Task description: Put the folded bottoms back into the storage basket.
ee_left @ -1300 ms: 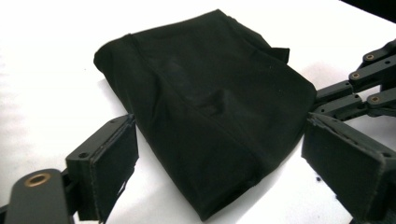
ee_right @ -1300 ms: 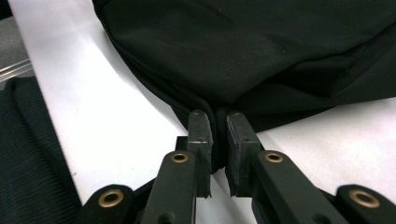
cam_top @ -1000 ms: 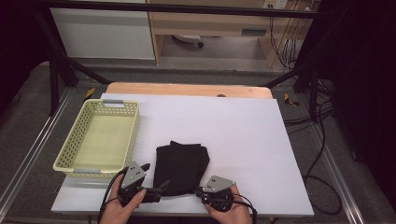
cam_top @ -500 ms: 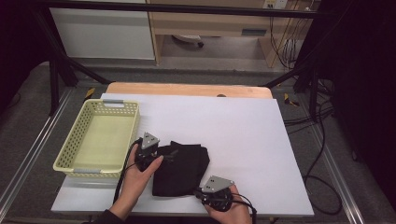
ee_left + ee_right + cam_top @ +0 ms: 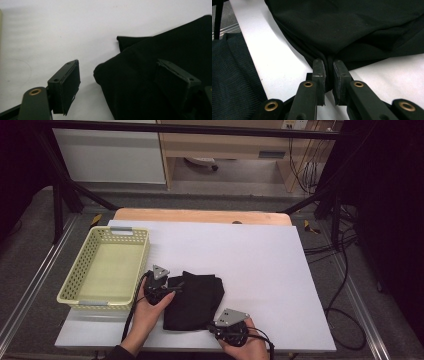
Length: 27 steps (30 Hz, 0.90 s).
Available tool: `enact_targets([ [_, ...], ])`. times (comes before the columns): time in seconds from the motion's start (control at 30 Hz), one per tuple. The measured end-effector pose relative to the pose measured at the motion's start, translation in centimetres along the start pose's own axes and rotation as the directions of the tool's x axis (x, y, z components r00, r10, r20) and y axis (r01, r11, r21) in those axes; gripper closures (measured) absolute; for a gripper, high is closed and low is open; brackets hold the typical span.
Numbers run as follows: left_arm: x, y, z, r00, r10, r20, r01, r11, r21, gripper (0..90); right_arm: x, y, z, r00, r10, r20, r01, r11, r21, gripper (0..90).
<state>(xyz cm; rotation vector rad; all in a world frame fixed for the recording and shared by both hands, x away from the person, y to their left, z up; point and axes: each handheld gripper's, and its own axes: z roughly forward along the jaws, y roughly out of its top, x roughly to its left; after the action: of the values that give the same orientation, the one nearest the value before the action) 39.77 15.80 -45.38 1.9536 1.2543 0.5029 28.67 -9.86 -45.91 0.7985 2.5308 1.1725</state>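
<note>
One black cloth [image 5: 194, 299] is spread at the desk's [image 5: 260, 255] 6 o'clock edge. Its near hem is pinched by the right tongs [image 5: 328, 75]; its 9 o'clock edge is straddled by the left tongs [image 5: 120, 82], which have just been closing.

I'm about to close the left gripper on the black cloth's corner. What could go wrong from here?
1. The left gripper, whose jaws have just been closing, has one pad on bare white table, the other over the black folded cloth; it may catch several layers, or slip off the rounded edge.
2. The right gripper pinches only a thin bunch of cloth; a pull could tug it free.
3. The yellow plastic basket stands close beside the left hand; it may get bumped.
</note>
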Motion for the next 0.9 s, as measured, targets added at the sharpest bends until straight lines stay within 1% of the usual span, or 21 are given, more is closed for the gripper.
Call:
enact_targets([
  [0.03, 0.0, 0.0, 0.0, 1.0000, 0.000, 0.000, 0.000, 1.0000, 0.000, 21.1, 0.0, 0.0, 0.0, 1.0000, 0.001, -0.001, -0.001, 1.000, 0.000, 82.4],
  [0.1, 0.2, -0.2, 0.4, 0.9981, -0.038, 0.048, 0.038, 0.9993, 0.006, 22.4, 0.0, 0.0, 0.0, 1.0000, -0.001, -0.003, 0.001, 1.000, 0.001, 82.4],
  [0.13, 0.1, -0.3, 0.5, 0.9961, -0.023, 0.086, 0.024, 0.9996, -0.014, 27.2, 0.0, 0.0, 0.0, 1.0000, -0.001, -0.004, 0.001, 1.000, 0.001, 82.4],
  [0.17, 0.0, -0.3, 0.6, 0.9938, -0.036, 0.105, 0.038, 0.9992, -0.016, 32.7, -0.1, 0.0, 0.0, 1.0000, -0.002, -0.005, 0.002, 1.000, 0.002, 82.3],
  [0.2, 0.0, -0.3, 0.6, 0.9938, -0.036, 0.105, 0.038, 0.9992, -0.016, 33.9, -0.1, 0.0, 0.0, 1.0000, -0.006, -0.007, 0.006, 1.000, 0.004, 82.3],
  [0.27, -0.1, -0.3, 0.7, 0.9881, -0.034, 0.150, 0.038, 0.9990, -0.022, 44.4, -0.1, 0.1, 0.0, 0.9999, -0.007, -0.010, 0.007, 1.000, 0.005, 82.3],
  [0.3, -0.1, -0.2, 0.8, 0.9856, -0.039, 0.165, 0.043, 0.9989, -0.021, 49.0, -0.1, 0.1, 0.0, 0.9999, -0.007, -0.011, 0.007, 1.000, 0.004, 82.4],
  [0.37, 0.1, -0.2, 0.9, 0.9766, -0.055, 0.208, 0.060, 0.9981, -0.016, 60.6, -0.1, 0.1, 0.0, 0.9999, -0.008, -0.010, 0.008, 1.000, 0.003, 82.5],
  [0.4, 0.1, -0.1, 1.0, 0.9733, -0.058, 0.222, 0.063, 0.9979, -0.016, 65.1, -0.1, 0.1, 0.0, 0.9999, -0.007, -0.009, 0.007, 1.000, 0.004, 82.6],
  [0.43, 0.1, -0.1, 1.0, 0.9733, -0.058, 0.222, 0.063, 0.9979, -0.016, 67.5, -0.1, 0.1, 0.0, 0.9999, -0.007, -0.009, 0.007, 1.000, 0.004, 82.6],
  [0.47, 0.1, -0.1, 0.9, 0.9723, -0.059, 0.226, 0.064, 0.9978, -0.018, 67.5, -0.1, 0.1, 0.0, 0.9999, -0.007, -0.009, 0.007, 1.000, 0.003, 82.8],
  [0.5, 0.0, -0.1, 0.7, 0.9730, -0.045, 0.226, 0.053, 0.9981, -0.030, 70.0, -0.2, 0.1, 0.0, 0.9999, -0.006, -0.010, 0.006, 1.000, 0.001, 83.0],
  [0.53, 0.0, -0.1, 0.7, 0.9730, -0.045, 0.226, 0.053, 0.9981, -0.030, 70.6, -0.2, 0.1, -0.1, 0.9999, -0.005, -0.010, 0.005, 1.000, 0.000, 83.1],
  [0.57, -0.1, 0.0, 0.4, 0.9732, -0.036, 0.227, 0.048, 0.9978, -0.045, 71.1, -0.2, 0.2, -0.1, 0.9999, -0.003, -0.012, 0.003, 1.000, -0.006, 83.3],
  [0.8, -0.6, 0.6, -0.6, 0.9743, 0.000, 0.225, 0.018, 0.9965, -0.081, 72.0, -0.2, 0.5, -0.3, 0.9999, -0.001, -0.012, 0.001, 1.000, -0.031, 83.5],
  [0.9, -0.8, 0.8, -0.8, 0.9732, 0.008, 0.230, 0.013, 0.9961, -0.087, 72.0, -0.3, 0.5, -0.3, 0.9999, -0.002, -0.016, 0.001, 1.000, -0.031, 83.5],
])
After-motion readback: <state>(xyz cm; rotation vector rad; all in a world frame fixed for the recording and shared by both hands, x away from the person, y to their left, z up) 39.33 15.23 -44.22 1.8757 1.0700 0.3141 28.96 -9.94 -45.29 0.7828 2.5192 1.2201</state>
